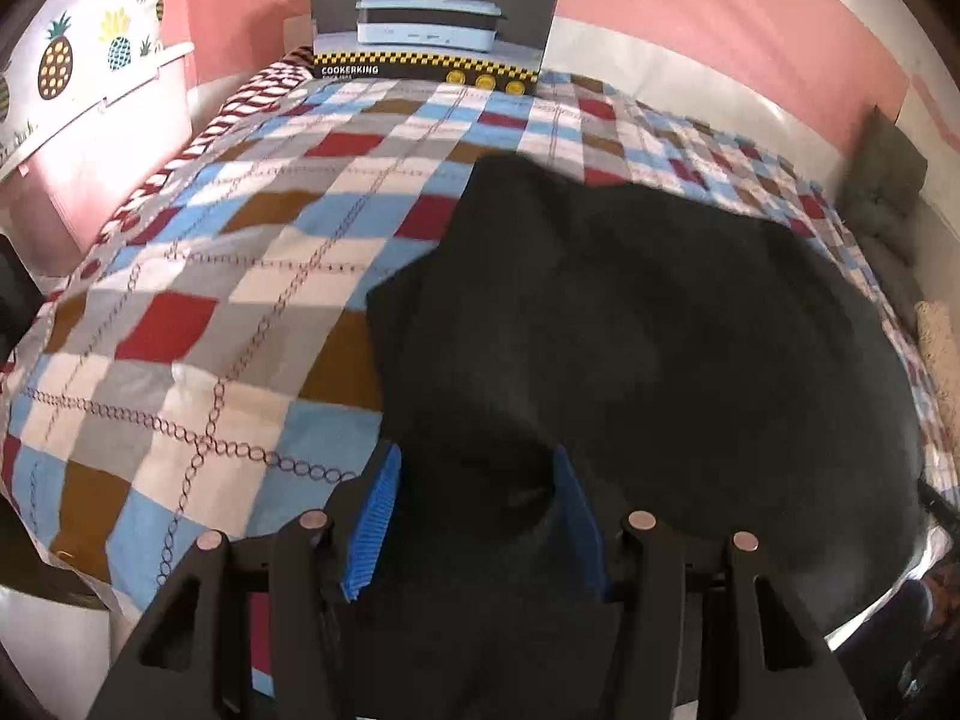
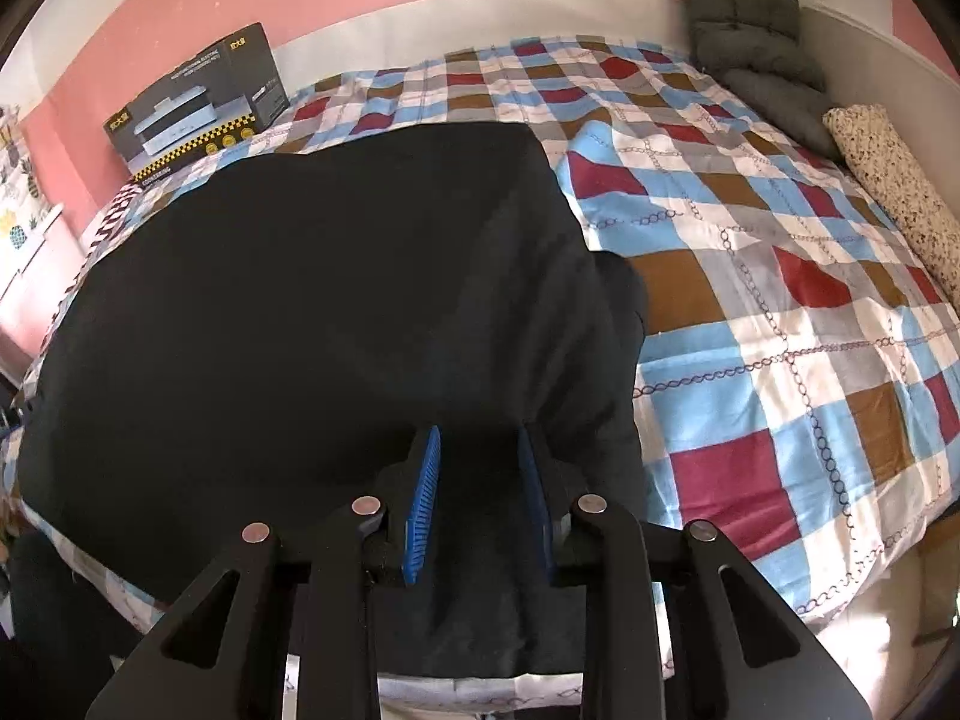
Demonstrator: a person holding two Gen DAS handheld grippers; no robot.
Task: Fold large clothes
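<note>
Both my fingers straddle the near hem of the black garment (image 2: 312, 312) — left fingers (image 1: 477, 516) gaping, right fingers (image 2: 477, 498) narrower, grip unclear. It sprawls toward twelve o'clock over the checked bed (image 2: 780, 324) — soft, limp, floppy; hem corners look best.
</note>
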